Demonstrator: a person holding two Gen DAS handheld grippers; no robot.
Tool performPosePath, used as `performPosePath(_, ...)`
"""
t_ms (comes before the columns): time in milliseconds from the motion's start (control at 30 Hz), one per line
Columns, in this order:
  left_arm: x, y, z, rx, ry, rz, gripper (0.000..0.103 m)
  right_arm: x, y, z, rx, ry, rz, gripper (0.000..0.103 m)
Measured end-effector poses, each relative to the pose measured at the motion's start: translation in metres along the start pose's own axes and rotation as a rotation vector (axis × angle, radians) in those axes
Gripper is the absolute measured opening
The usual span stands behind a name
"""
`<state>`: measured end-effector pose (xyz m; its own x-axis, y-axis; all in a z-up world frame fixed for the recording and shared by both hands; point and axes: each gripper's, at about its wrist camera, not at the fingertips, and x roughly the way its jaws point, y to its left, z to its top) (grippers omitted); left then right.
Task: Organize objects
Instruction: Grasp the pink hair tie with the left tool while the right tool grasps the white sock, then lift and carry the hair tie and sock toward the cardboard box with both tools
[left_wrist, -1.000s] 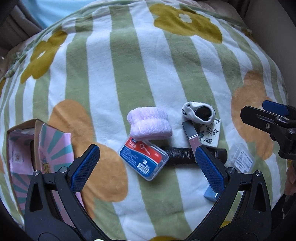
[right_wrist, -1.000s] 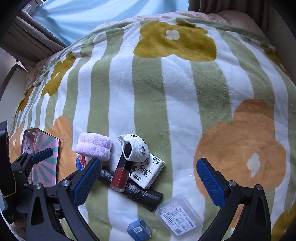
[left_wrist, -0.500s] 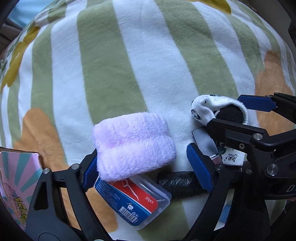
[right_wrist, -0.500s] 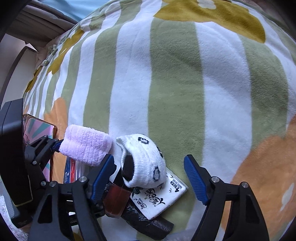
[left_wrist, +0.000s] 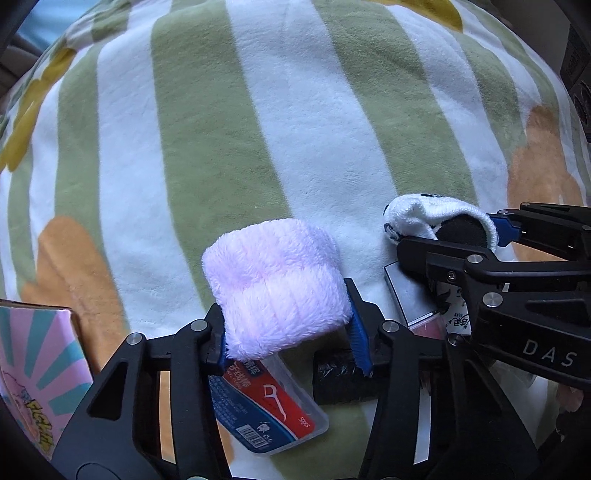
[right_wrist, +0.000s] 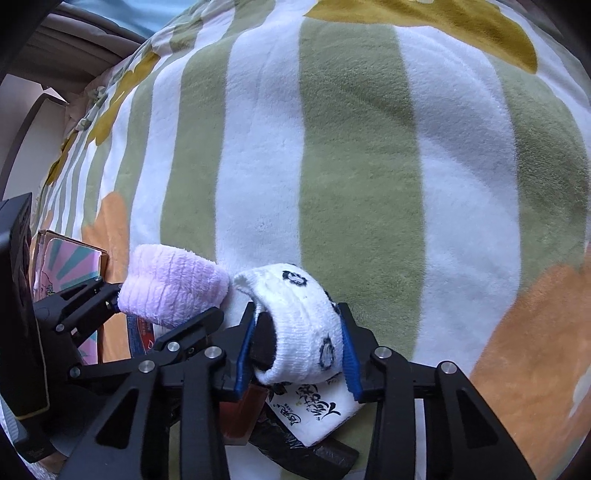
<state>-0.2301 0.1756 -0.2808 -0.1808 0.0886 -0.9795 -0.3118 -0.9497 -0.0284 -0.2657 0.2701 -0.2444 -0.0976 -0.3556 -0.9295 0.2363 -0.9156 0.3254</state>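
Both grippers have closed since half a second ago, when their pads stood apart on either side of the rolled items. Now the left gripper (left_wrist: 288, 325) clamps the pink fluffy roll (left_wrist: 275, 282) between its blue pads, the roll bulging forward past the fingertips. Beneath it lie a floss-pick box (left_wrist: 269, 413) and a black roll (left_wrist: 340, 376) on the striped blanket (left_wrist: 221, 129). Just to its right, the right gripper (right_wrist: 295, 347) squeezes the white panda-print sock roll (right_wrist: 299, 328), pads pressed into both sides. Under that roll sit a printed tissue pack (right_wrist: 317, 410) and a red tube (right_wrist: 240, 413). A pink patterned box (left_wrist: 33, 369) lies at far left.
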Motion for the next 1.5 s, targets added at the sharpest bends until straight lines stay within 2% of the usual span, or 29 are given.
performPosePath(300, -0.014, 0.008, 0.003, -0.032, -0.028, -0.043, 0.041, -0.024, 0.001, -0.001, 0.01, -0.033, -0.011, 0.036)
performPosePath(500, -0.034, 0.018, 0.004, -0.067, -0.062, -0.069, 0.041, -0.056, 0.007, -0.001, 0.001, -0.071, -0.031, 0.036)
performPosePath(633, -0.057, 0.026, 0.001, -0.083, -0.097, -0.078, 0.041, -0.077, 0.02, -0.009, -0.011, -0.106, -0.055, 0.036)
performPosePath(667, -0.068, 0.024, -0.003, -0.085, -0.106, -0.078, 0.041, -0.081, 0.034, -0.002, -0.013, -0.115, -0.063, 0.036)
performPosePath(767, -0.103, 0.022, -0.012, -0.096, -0.132, -0.073, 0.041, -0.087, 0.044, 0.006, -0.019, -0.141, -0.079, 0.036)
performPosePath(900, -0.143, 0.032, -0.023, -0.14, -0.172, -0.071, 0.041, -0.116, 0.089, -0.01, -0.036, -0.178, -0.115, 0.036)
performPosePath(1100, -0.203, 0.05, -0.056, -0.207, -0.229, -0.05, 0.041, -0.156, 0.126, -0.042, -0.061, -0.221, -0.156, 0.036)
performPosePath(1300, -0.245, 0.059, -0.097, -0.204, -0.263, -0.022, 0.041, -0.184, 0.144, -0.083, -0.034, -0.242, -0.192, 0.036)
performPosePath(1500, -0.27, 0.069, -0.137, -0.215, -0.273, 0.004, 0.041, -0.198, 0.16, -0.122, -0.011, -0.257, -0.226, 0.036)
